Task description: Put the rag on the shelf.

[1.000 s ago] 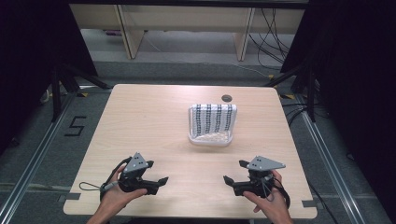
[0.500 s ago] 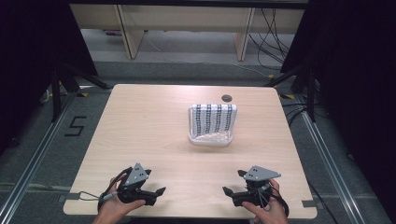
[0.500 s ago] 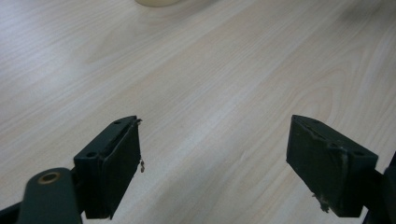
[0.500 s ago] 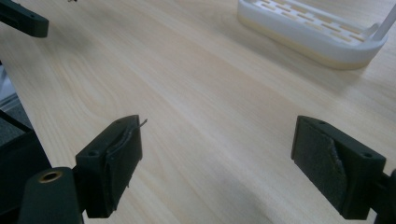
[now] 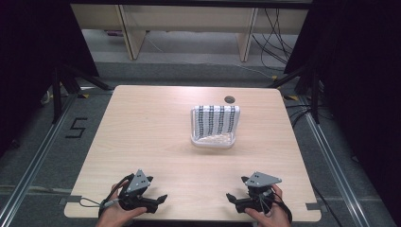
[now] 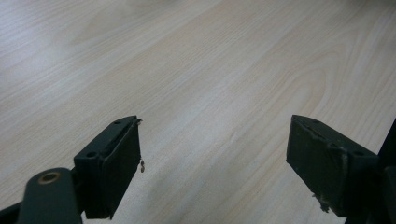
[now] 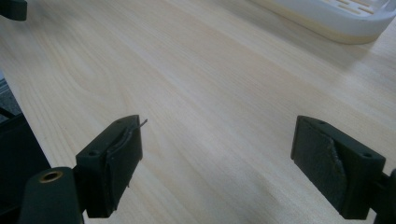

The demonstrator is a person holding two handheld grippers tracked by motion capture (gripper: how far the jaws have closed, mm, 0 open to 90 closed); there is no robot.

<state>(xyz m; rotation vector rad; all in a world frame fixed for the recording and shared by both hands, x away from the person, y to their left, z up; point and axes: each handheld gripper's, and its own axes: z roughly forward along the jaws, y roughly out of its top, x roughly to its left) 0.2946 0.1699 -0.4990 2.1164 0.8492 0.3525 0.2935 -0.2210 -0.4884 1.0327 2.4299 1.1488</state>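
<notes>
The left gripper (image 5: 161,198) and right gripper (image 5: 231,197) sit released, jaws spread and empty, low at the near edge of the pale wooden table (image 5: 142,127), seemingly at rest. The white slotted plastic tray (image 5: 213,139), with a black-and-white striped cloth (image 5: 215,119) propped inside, stands well apart mid-table.

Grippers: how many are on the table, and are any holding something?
2. The left black two-jaw gripper sits at the near left edge of the light wooden table, the right black two-jaw gripper at the near right; both open, empty.
</notes>
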